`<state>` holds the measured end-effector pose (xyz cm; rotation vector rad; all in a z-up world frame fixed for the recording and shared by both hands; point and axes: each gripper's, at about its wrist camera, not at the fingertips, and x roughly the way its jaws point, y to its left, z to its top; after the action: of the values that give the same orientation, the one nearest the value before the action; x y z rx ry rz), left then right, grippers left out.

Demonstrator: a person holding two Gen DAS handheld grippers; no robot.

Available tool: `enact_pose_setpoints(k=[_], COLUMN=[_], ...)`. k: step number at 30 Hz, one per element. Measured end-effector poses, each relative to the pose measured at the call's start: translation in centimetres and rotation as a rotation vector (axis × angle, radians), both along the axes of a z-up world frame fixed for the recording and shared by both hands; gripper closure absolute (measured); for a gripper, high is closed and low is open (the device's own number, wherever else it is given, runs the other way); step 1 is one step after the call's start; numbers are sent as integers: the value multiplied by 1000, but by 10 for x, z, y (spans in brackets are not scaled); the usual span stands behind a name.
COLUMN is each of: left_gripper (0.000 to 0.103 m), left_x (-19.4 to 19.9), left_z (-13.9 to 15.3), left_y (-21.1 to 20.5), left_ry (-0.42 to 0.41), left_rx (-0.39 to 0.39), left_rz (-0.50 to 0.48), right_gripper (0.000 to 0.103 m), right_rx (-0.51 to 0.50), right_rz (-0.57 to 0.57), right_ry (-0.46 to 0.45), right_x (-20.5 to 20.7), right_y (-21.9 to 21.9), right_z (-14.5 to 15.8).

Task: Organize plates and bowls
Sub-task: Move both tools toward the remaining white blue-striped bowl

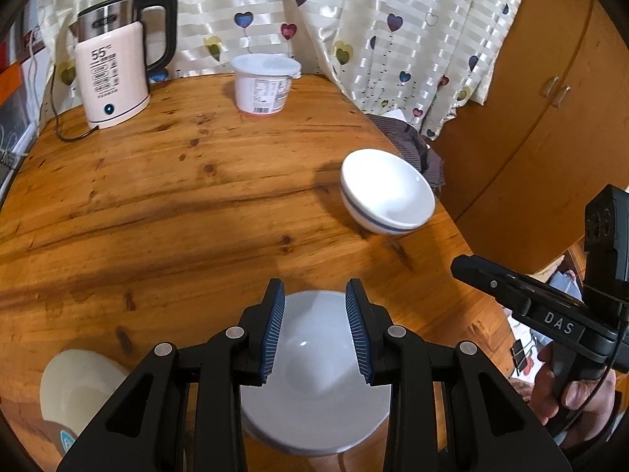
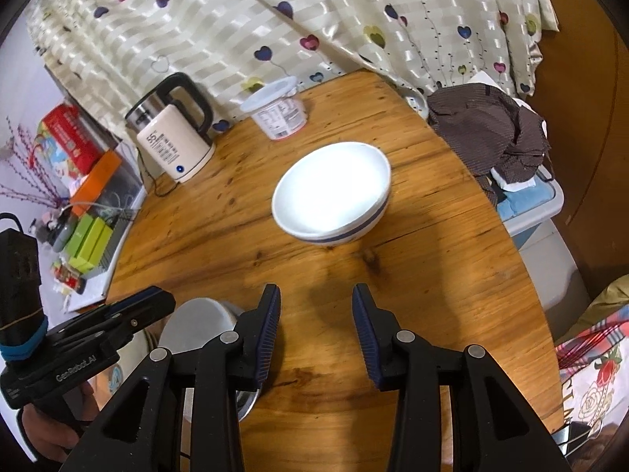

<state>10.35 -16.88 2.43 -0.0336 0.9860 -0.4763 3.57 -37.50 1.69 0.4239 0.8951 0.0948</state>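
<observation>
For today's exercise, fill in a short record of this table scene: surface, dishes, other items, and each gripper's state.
surface: round wooden table
dishes: blue-banded white bowls, nested; grey-white bowl; cream bowl
other items: kettle, lidded tub
left gripper: open, above the grey-white bowl, holding nothing
right gripper: open, empty, over bare wood

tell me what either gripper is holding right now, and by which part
Nothing is held. The left gripper hangs open above a grey bowl; the right gripper is open over bare table.
</observation>
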Motion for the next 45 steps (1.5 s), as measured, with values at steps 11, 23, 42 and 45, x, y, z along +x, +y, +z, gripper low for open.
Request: enact_pose_setpoints(k=[11,23,42,45], left_gripper=[69,69,69,70], left_x=[22,56,103,107], left_z=[3,-1,-24,-27], left_y=[-23,-43,-70,-72], left_ry=[12,93,200,208], left_rx=[-11,-65,-110,-115], left_rz=[-37,-54,-57,-61], right_gripper=[66,66,71,72], right_rx=[16,24,41,43], right_rz=[-41,-57,-74,-69], right_ry=[-1,-15,12,16], right_x=[14,35,69,74], right_y=[-23,-37,-54,-53], right_z=[-5,-6,-23,-25])
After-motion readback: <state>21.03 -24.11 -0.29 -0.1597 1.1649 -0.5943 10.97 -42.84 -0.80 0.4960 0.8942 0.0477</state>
